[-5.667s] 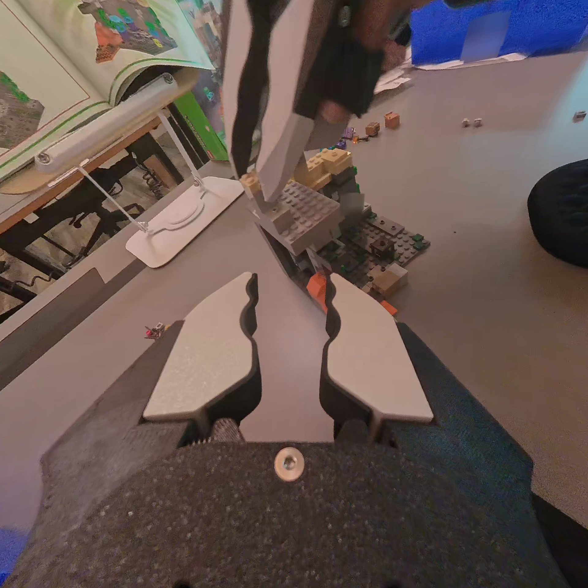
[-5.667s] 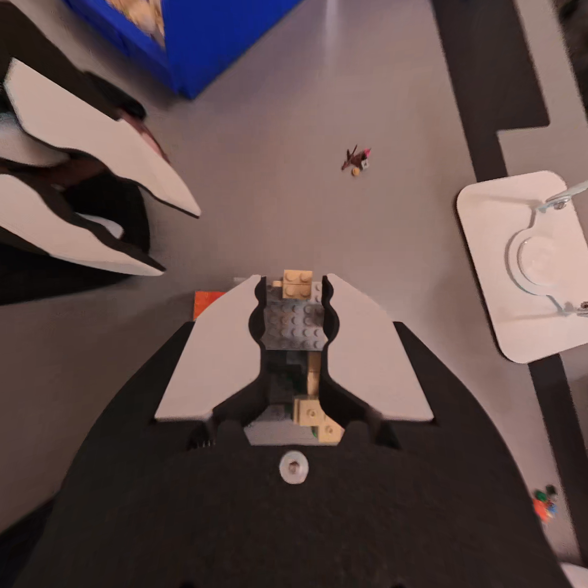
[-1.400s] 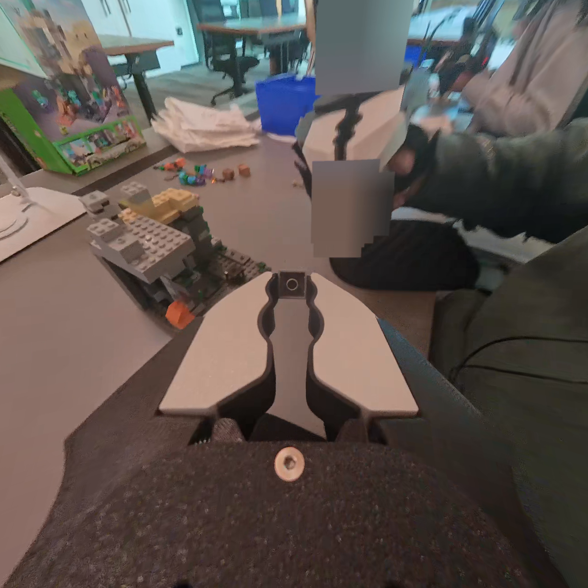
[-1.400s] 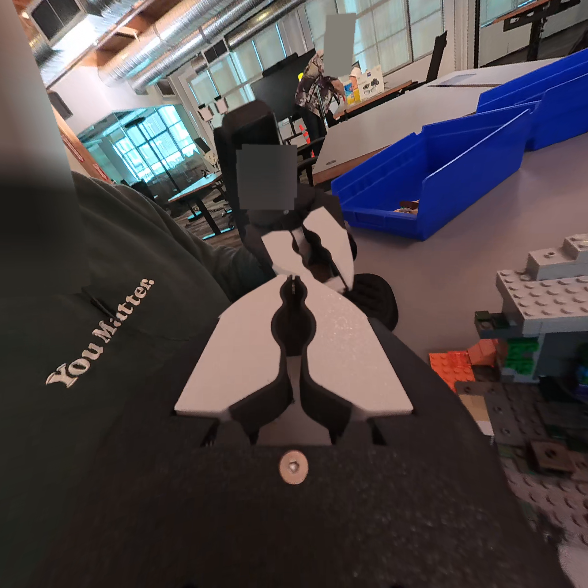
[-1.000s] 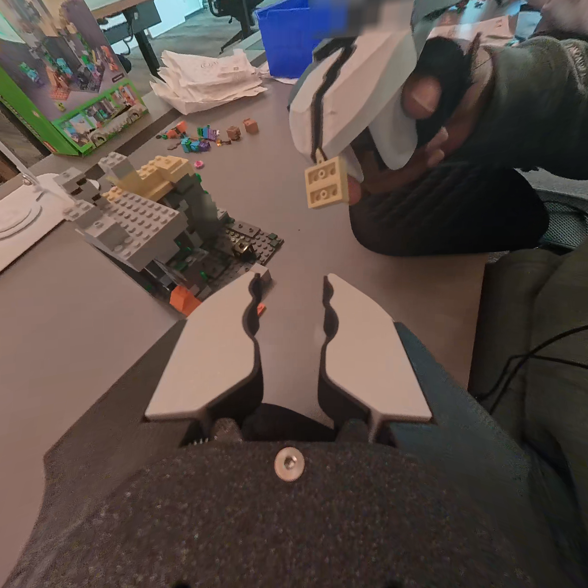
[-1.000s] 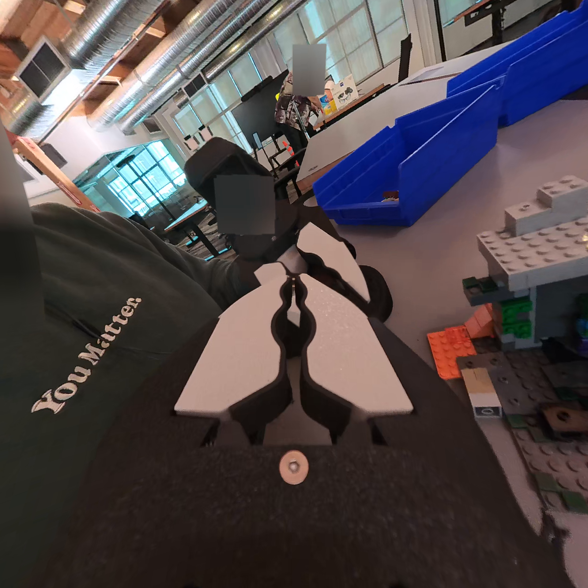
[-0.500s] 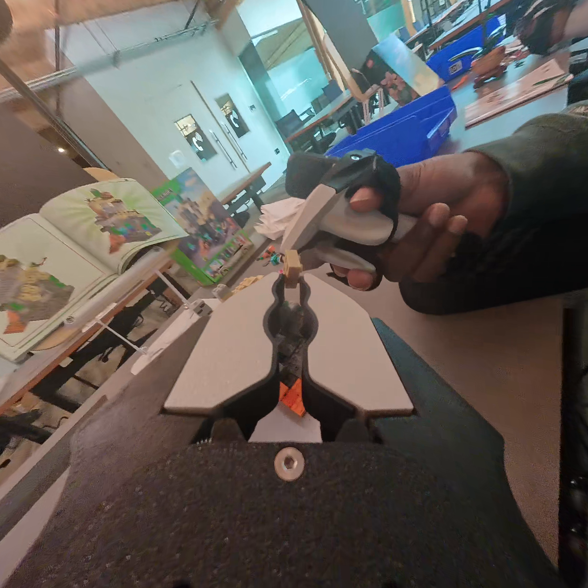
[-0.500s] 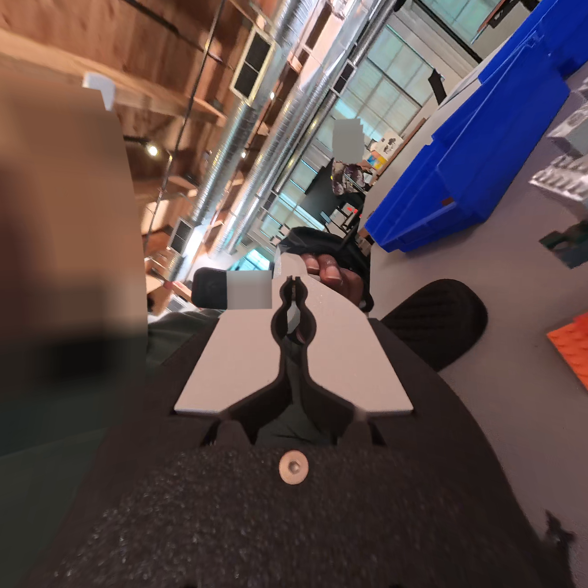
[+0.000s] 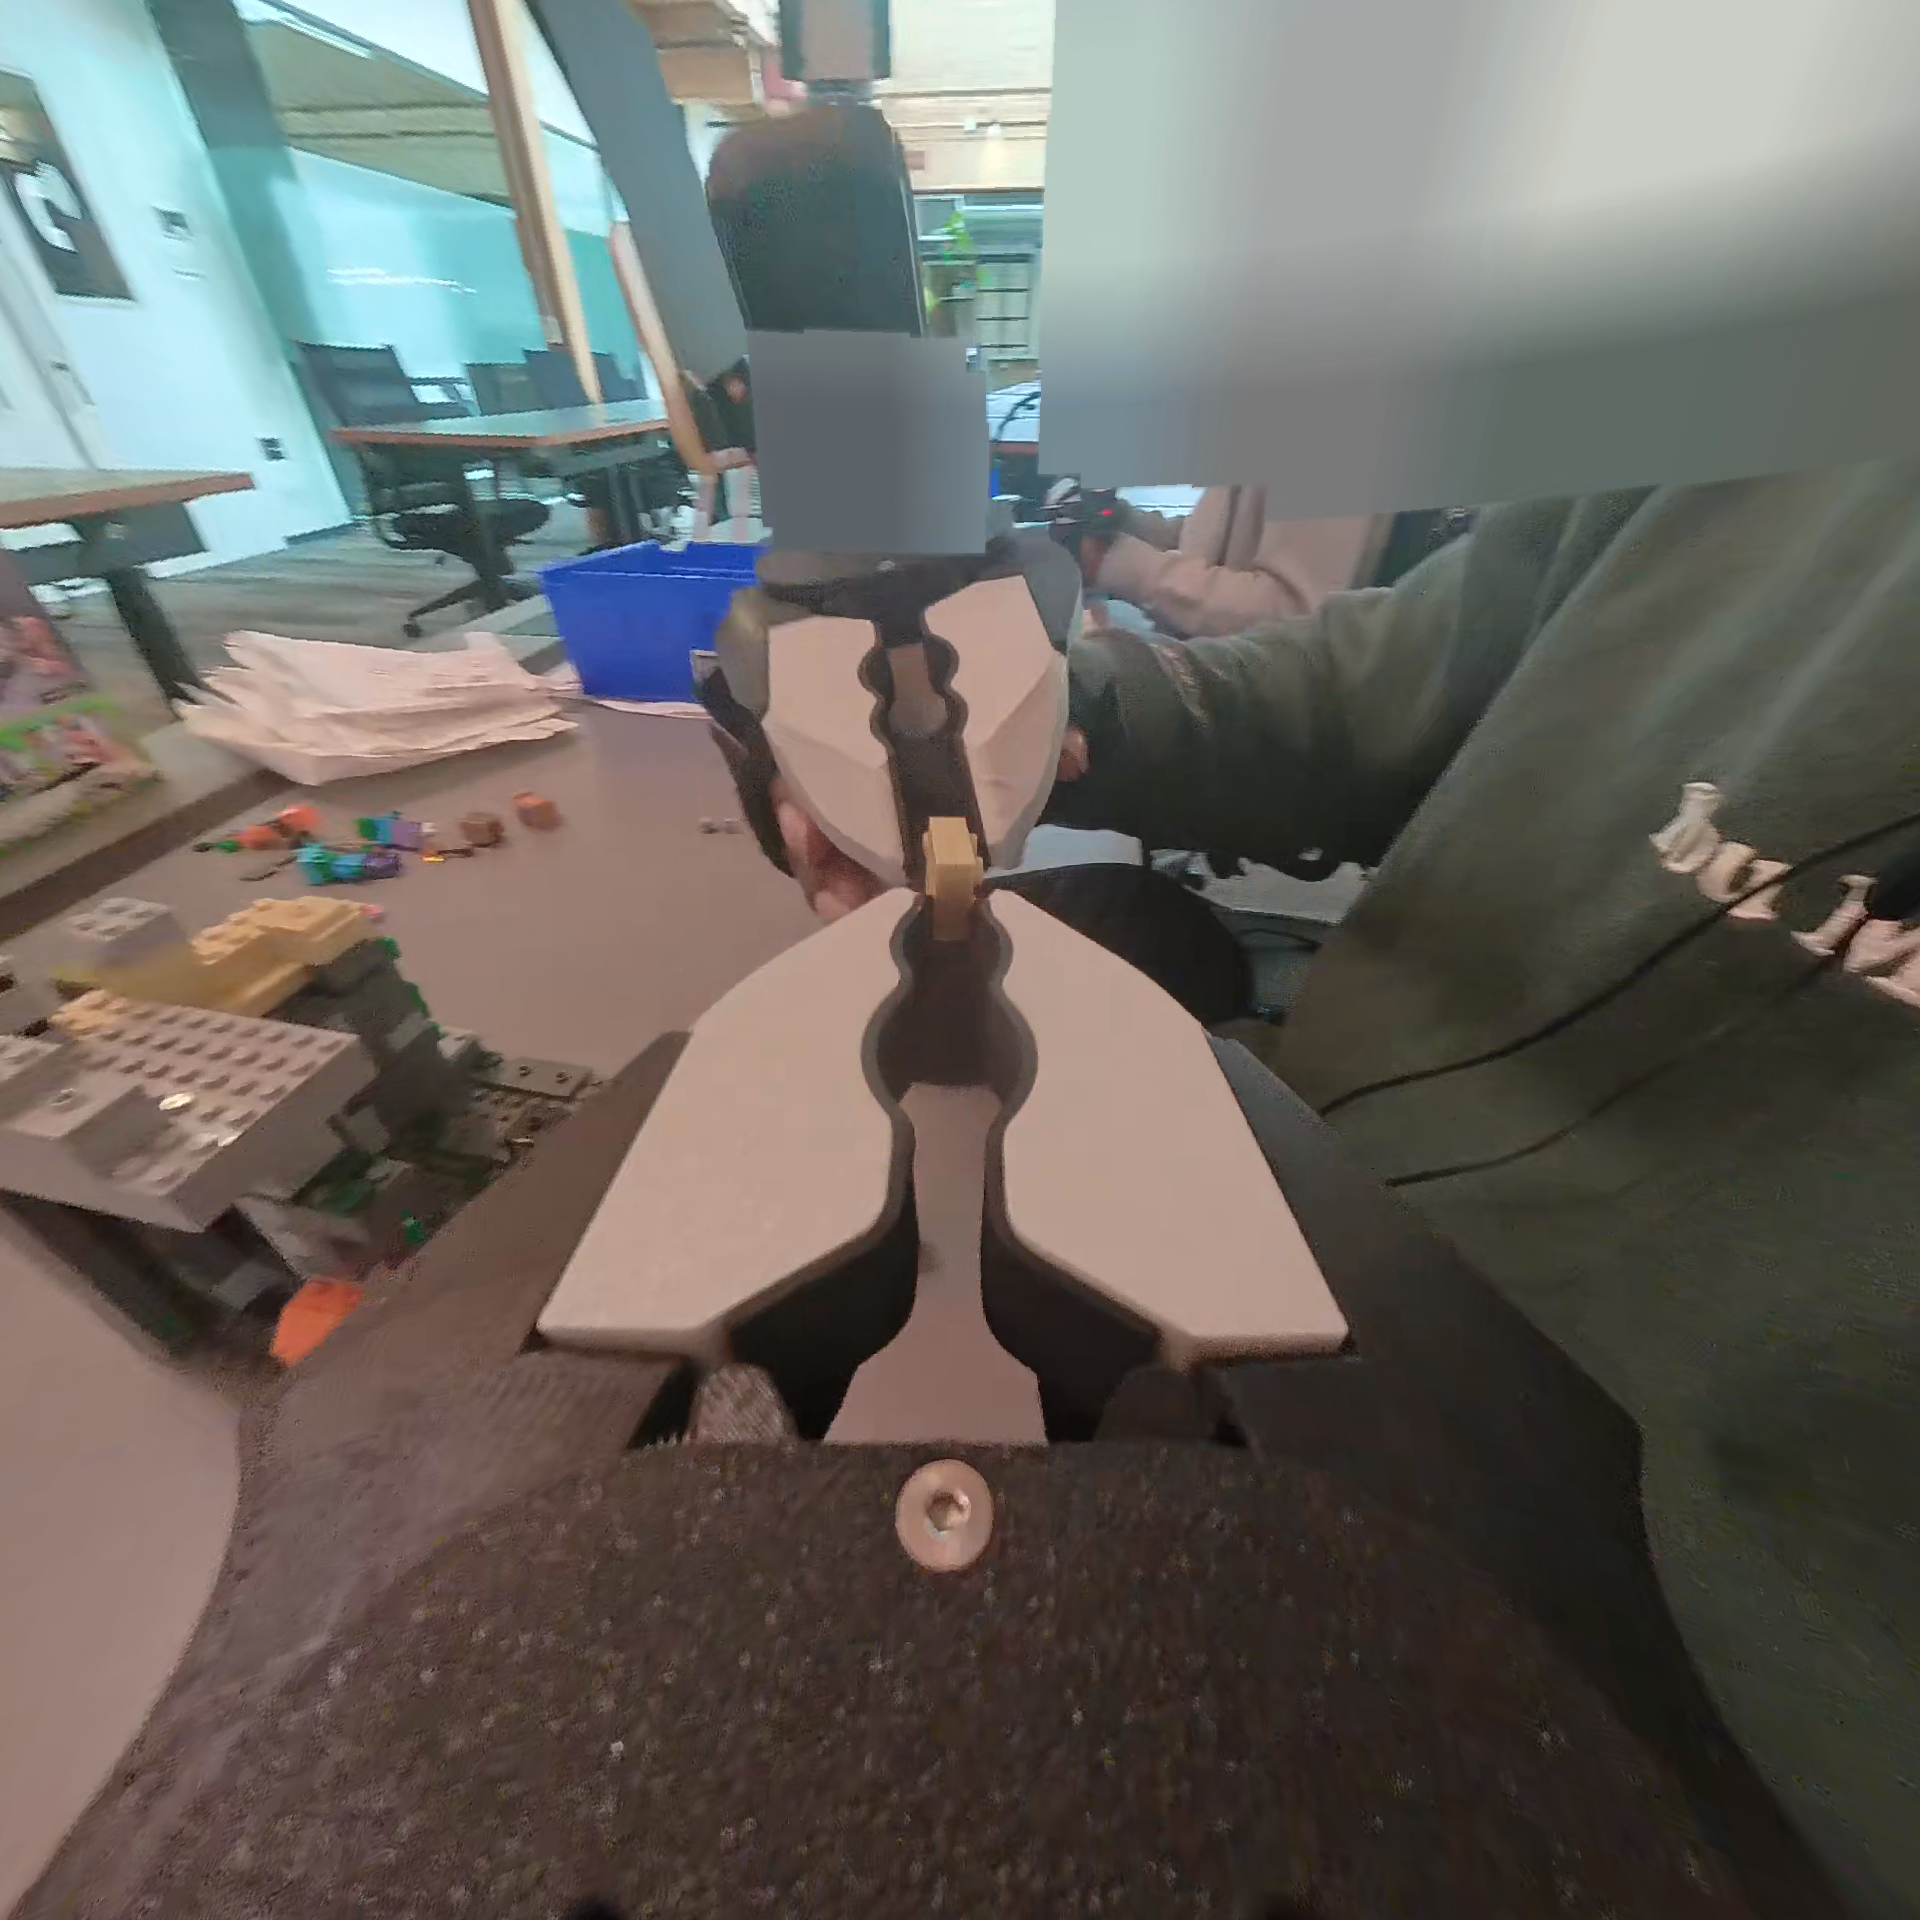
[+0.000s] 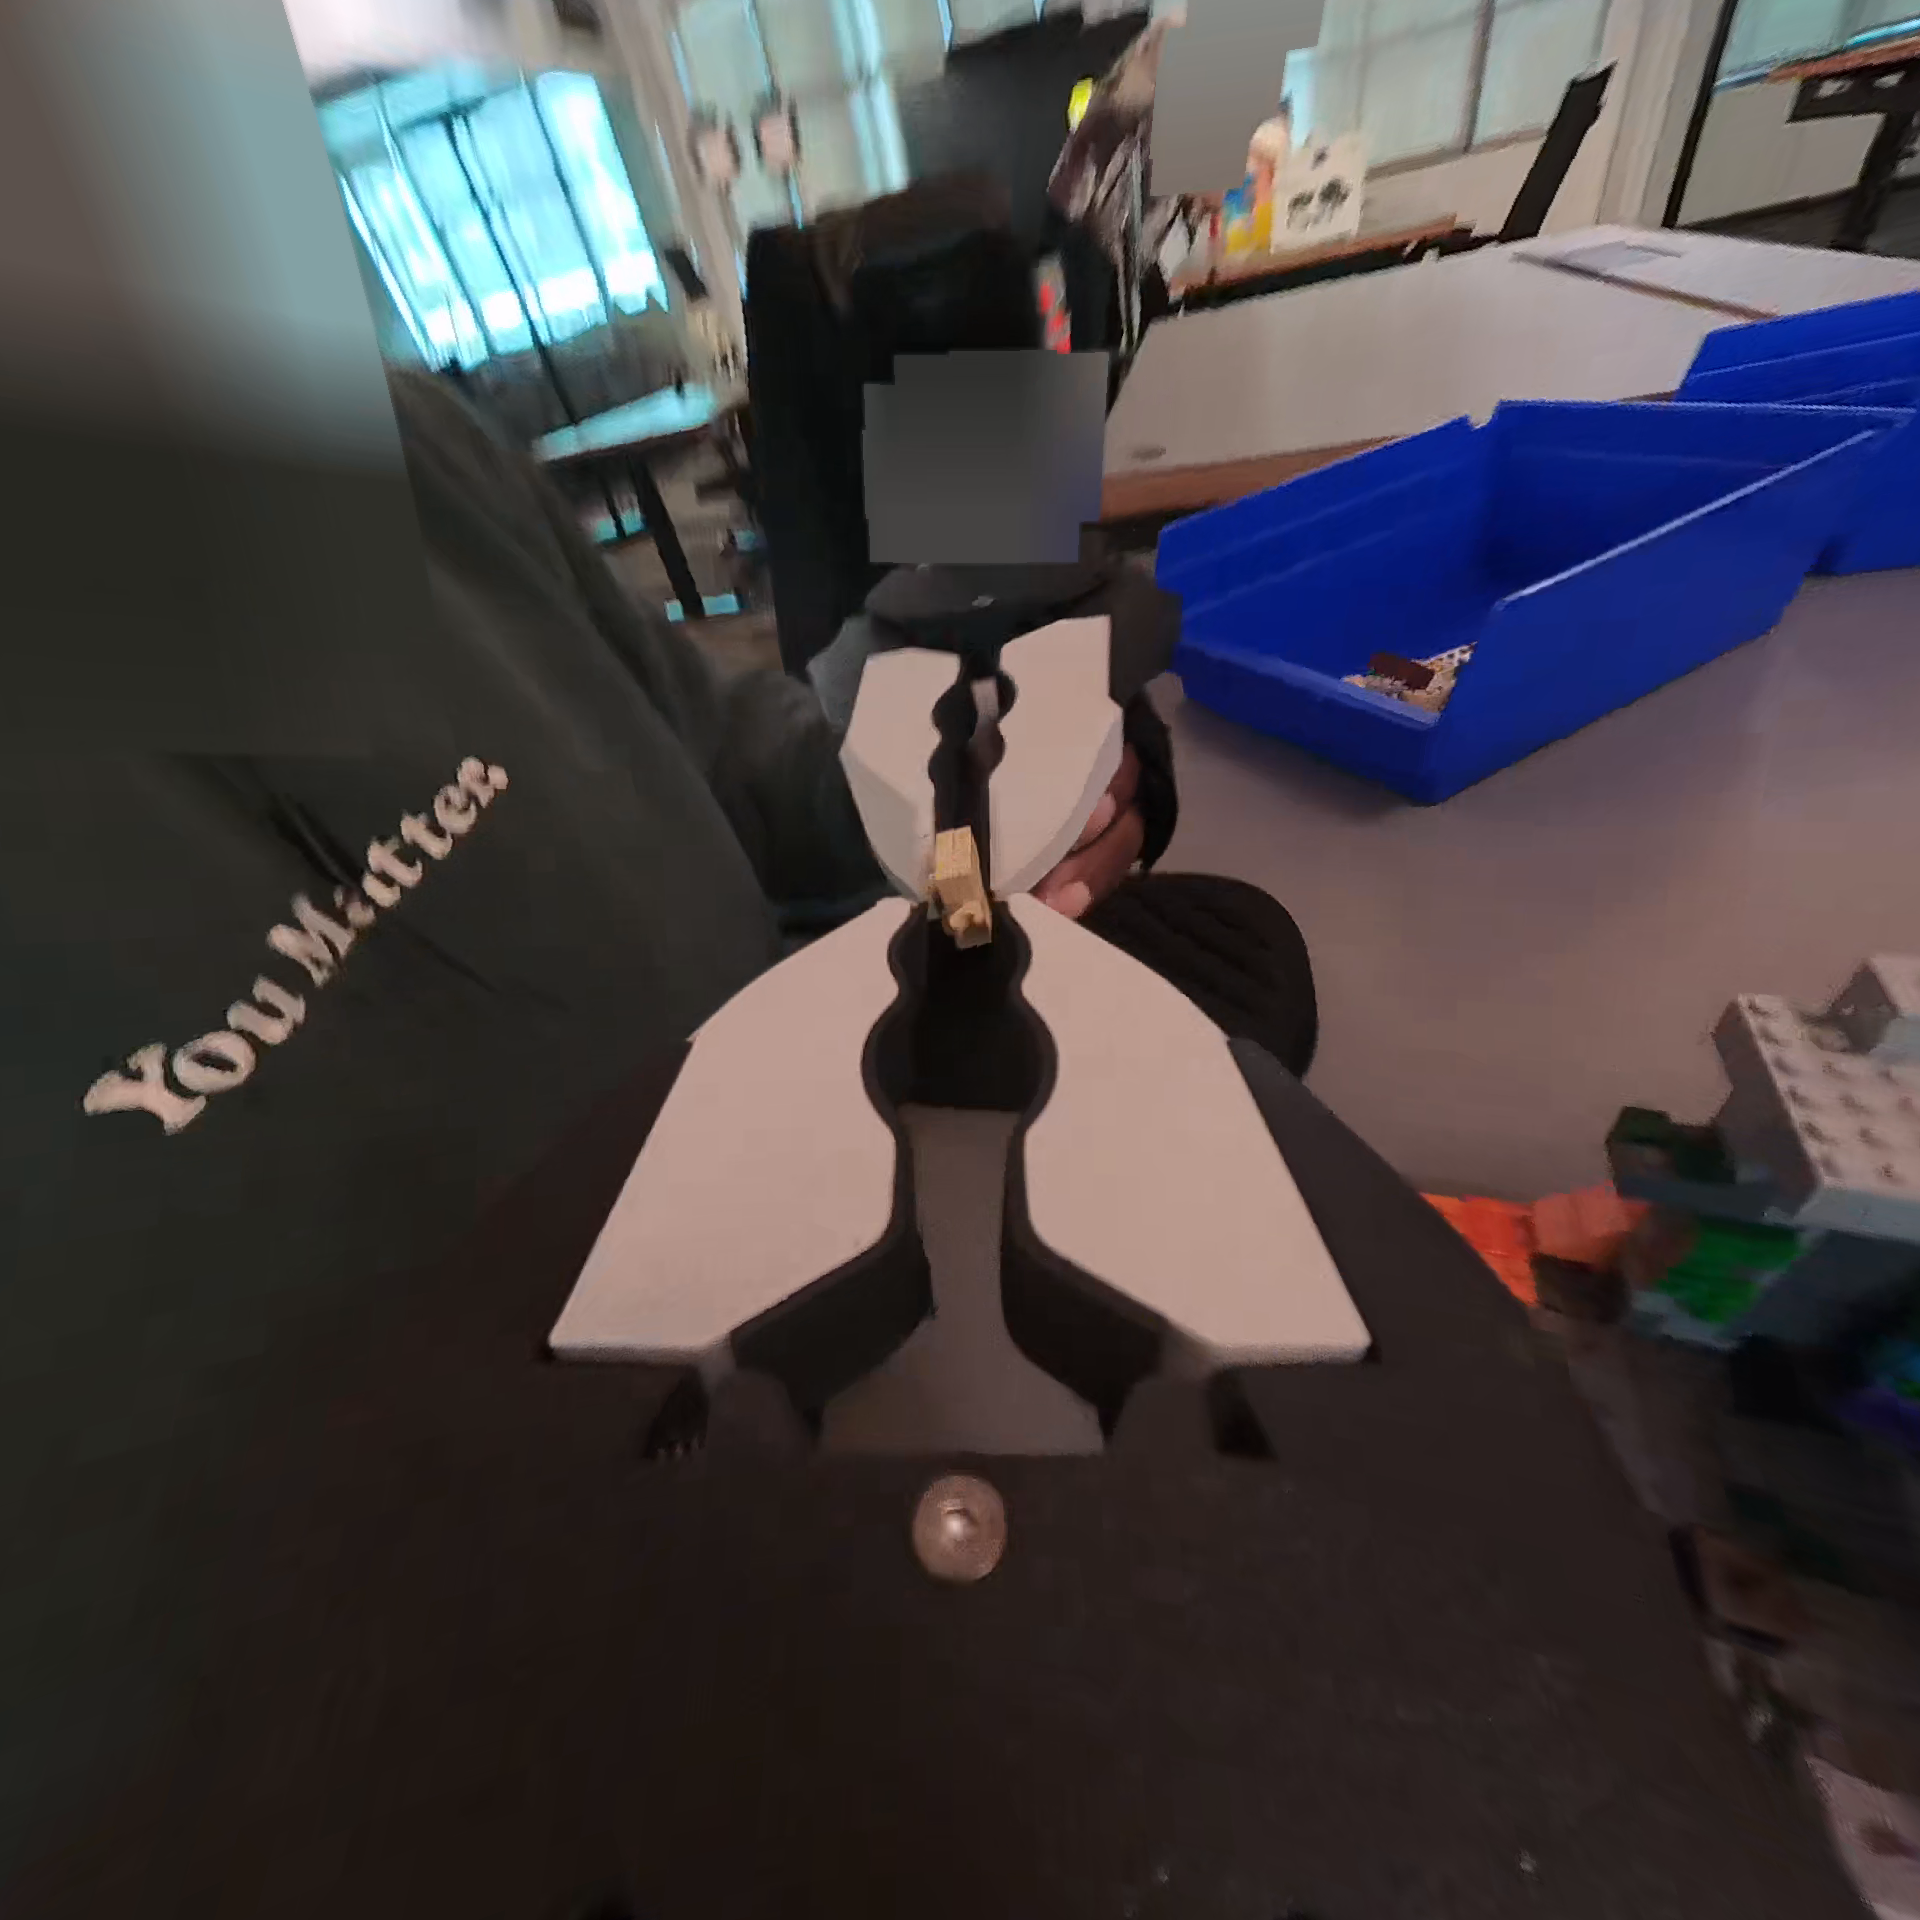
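Two tools meet tip to tip on a small tan brick.

The tan brick (image 9: 951, 878) sits at 12 o'clock from the left tool (image 9: 951, 920), whose tips are clamped on it; the right tool (image 10: 961, 920) faces it and pinches the same brick, both held above the grey table (image 9: 582, 935). At 9 o'clock in the left view stands a grey-roofed brick model (image 9: 197, 1101), loose bricks (image 9: 353, 831) beyond it. At 2 o'clock in the right view rests a blue bin (image 10: 1507, 613).

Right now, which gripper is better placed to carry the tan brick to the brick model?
Probably left. The left gripper is shut on the tan brick, and the brick model lies close beside it. The right gripper pinches it too.
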The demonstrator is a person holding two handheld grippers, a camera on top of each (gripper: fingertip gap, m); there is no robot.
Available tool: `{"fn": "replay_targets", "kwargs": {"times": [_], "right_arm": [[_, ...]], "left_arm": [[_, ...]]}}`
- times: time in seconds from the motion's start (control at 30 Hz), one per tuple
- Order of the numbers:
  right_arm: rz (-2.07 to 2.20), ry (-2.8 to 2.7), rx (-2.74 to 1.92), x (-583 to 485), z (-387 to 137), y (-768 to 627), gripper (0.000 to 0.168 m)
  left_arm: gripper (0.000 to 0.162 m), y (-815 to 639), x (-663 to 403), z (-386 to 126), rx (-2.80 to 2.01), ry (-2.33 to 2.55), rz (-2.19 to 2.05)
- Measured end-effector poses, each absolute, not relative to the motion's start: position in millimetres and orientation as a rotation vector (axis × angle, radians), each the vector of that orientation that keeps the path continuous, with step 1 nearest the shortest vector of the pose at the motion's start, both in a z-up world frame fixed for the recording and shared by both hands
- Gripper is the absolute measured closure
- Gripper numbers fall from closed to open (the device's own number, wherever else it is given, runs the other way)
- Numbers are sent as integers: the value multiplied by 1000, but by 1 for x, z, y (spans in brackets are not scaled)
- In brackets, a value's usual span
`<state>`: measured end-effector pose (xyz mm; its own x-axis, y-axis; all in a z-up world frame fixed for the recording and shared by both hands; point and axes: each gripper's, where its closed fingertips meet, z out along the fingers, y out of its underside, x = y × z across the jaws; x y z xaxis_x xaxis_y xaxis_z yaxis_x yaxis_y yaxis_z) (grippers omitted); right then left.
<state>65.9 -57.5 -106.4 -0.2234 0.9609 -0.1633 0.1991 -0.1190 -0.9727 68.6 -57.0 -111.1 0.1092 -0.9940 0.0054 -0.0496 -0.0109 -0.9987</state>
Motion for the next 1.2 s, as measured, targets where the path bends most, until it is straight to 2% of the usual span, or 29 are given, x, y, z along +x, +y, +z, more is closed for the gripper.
{"fn": "replay_targets", "kwargs": {"times": [0.37,0.9,1.1,1.2], "right_arm": [[1095,-1801,-1203,64,-116,-75,161],[943,-1798,-1193,60,-117,-72,162],[577,-1664,-1103,56,-114,-51,163],[377,-1665,-999,55,-116,-47,163]], "left_arm": [[155,-73,69,-119,-1292,1307,-1248],[154,-72,62,-117,-1338,1268,-1340],[133,-56,60,-115,-1501,1006,-1513],[128,-54,61,-110,-1548,874,-1690]]}}
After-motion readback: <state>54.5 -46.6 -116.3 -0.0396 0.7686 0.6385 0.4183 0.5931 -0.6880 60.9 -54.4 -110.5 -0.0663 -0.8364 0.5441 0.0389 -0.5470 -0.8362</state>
